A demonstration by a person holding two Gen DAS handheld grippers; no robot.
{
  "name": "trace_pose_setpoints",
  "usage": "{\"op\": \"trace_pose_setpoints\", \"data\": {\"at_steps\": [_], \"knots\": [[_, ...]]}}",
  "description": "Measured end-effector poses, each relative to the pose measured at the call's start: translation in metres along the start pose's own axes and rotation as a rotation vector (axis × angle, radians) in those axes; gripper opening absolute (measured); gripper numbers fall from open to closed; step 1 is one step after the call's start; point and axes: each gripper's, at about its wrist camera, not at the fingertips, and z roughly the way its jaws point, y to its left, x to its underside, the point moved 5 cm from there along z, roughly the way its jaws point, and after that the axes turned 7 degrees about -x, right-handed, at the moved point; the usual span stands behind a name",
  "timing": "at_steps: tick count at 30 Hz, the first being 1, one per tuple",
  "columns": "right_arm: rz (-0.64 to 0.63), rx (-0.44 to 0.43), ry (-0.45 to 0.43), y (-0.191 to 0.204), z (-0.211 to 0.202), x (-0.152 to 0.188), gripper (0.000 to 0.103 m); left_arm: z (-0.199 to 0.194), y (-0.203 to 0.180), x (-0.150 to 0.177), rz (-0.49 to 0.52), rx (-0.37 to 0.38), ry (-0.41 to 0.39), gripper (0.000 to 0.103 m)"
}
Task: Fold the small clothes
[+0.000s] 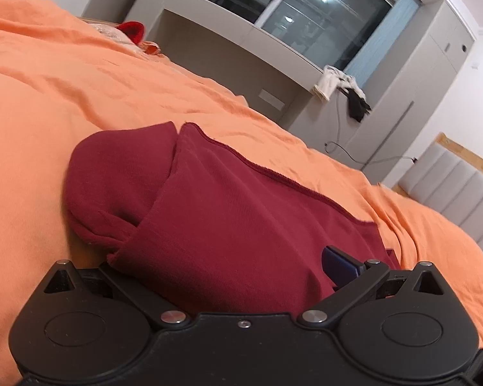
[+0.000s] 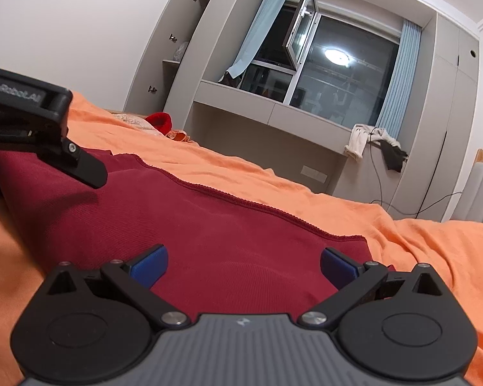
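Note:
A dark red garment lies on the orange bedsheet, folded over with a hemmed edge along its far side. My left gripper stands open low against the garment's near edge. Its right blue pad shows, while the cloth covers the left pad. In the right wrist view the same garment spreads flat. My right gripper hovers open over its near part, both blue pads bare, nothing between them. The left gripper shows at upper left, over the garment's left end.
The bed runs toward a grey window ledge with light and dark clothes hanging off it and a cable trailing down. A red item lies at the far bed edge. A grey padded headboard stands at right.

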Motion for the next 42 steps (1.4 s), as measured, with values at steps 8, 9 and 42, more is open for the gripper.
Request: {"op": "trace_pose_setpoints", "data": {"at_steps": [8,9,42], "knots": [[0.127,-0.113,0.042,-0.025,-0.002,-0.006,0.103,0.002,0.0,-0.006,-0.049,-0.134,-0.07,0.08],[0.141,-0.114,0.038,-0.029,-0.005,-0.008,0.103,0.002,0.001,-0.008,-0.048,-0.14,-0.082,0.076],[0.712,0.111,0.015,-0.287,-0.069,0.032,0.103,0.007,-0.263,0.101,0.978,0.11,-0.071,0.022]]}}
